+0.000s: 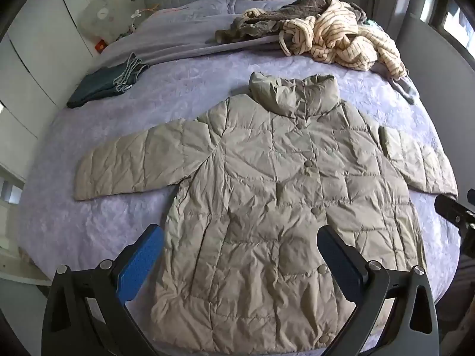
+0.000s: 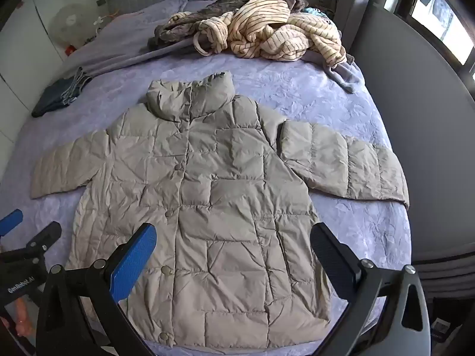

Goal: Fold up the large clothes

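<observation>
On the bed, far to the left, a folded dark garment lies near the edge, well apart from the work. Next comes the left sleeve of the puffer jacket, stretched flat and straight out sideways from the shoulder. The left hand-held gripper hovers over the lower part of the jacket, its blue-padded fingers spread wide apart and holding nothing; the left finger hangs just outside the jacket's left side seam. The jacket itself lies face up and buttoned in the middle of the bed, its long axis running away from both grippers, hem nearest them and collar farthest. From the right wrist view, the right hand-held gripper is likewise spread wide and empty above the hem region, with the right sleeve ahead and to its right, angled outward and kinked at the shoulder. Judging from this layout, each sleeve is nearer its own-side gripper, so the left would take the left cuff and the right the right cuff, folding inward across the chest. Beyond the collar, a striped garment sits heaped with others at the head of the bed.
</observation>
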A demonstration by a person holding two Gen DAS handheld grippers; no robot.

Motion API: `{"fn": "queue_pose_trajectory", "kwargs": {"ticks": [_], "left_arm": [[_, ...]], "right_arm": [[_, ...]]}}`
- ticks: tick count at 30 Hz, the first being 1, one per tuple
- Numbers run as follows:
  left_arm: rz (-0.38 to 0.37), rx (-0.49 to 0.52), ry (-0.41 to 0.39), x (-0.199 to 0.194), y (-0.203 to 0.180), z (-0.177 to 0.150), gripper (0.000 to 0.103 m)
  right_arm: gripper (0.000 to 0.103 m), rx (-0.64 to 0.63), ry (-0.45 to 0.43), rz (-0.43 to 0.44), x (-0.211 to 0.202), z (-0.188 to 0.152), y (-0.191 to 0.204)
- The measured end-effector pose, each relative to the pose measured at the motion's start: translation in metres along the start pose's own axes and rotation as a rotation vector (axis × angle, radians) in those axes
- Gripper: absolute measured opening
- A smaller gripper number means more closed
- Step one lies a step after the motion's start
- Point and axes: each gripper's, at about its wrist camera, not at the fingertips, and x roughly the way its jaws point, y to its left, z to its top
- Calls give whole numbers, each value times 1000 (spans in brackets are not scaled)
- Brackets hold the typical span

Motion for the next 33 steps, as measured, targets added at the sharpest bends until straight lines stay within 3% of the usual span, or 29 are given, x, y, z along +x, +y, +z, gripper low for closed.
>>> {"fn": "queue_pose_trajectory", "kwargs": {"ticks": [7, 33], "left_arm": [[5, -3, -1, 1, -9, 13, 103], [-11, 1, -21, 4, -7, 10, 103]], "right_arm": [[103, 1, 27, -2, 6, 5, 0], [103, 4, 35, 1, 12, 9, -3]]}}
